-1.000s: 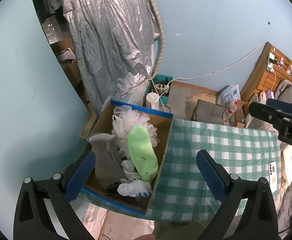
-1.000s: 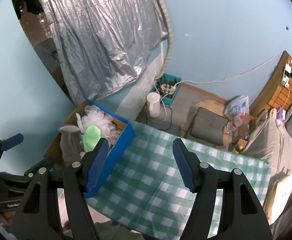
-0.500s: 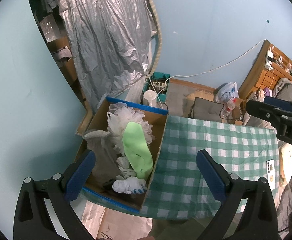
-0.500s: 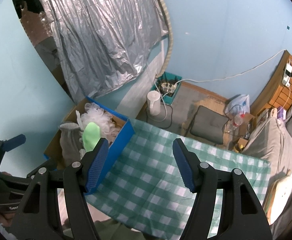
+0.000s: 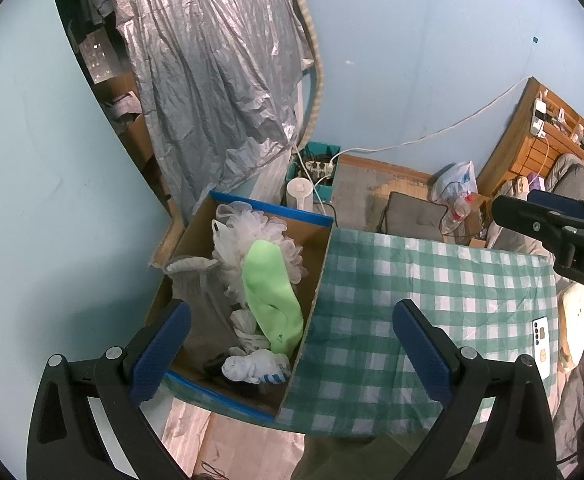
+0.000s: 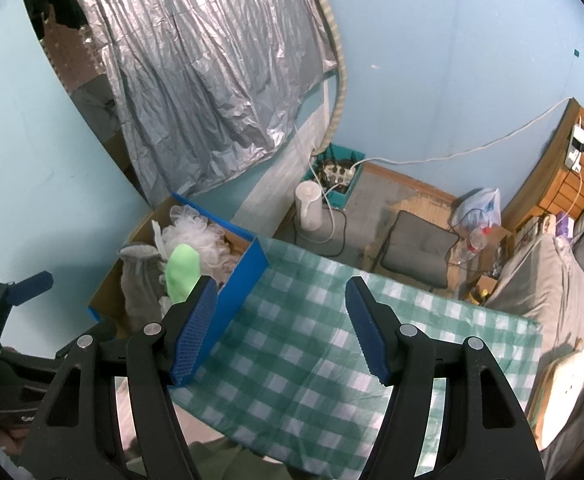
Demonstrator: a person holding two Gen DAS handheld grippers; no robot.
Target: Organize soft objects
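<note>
Nearest, at the bottom of the left wrist view, the left claw is spread wide with nothing between its two blue ribbed pads; likewise the right claw in the bottom of its own view gapes empty above the bench, which wears a green-and-white checked cloth. One phone lies at the cloth's right edge. Left of centre sits one cardboard box with blue rims. It holds one bright green sock, one grey ribbed sock, one white sock with blue stripes, and one frothy white mesh bath puff, all heaped together. Beyond, on the floor, stand one white cylinder appliance, one grey cushion and a teal bin of cables. Crinkled silver foil sheeting hangs in the upper left.
</note>
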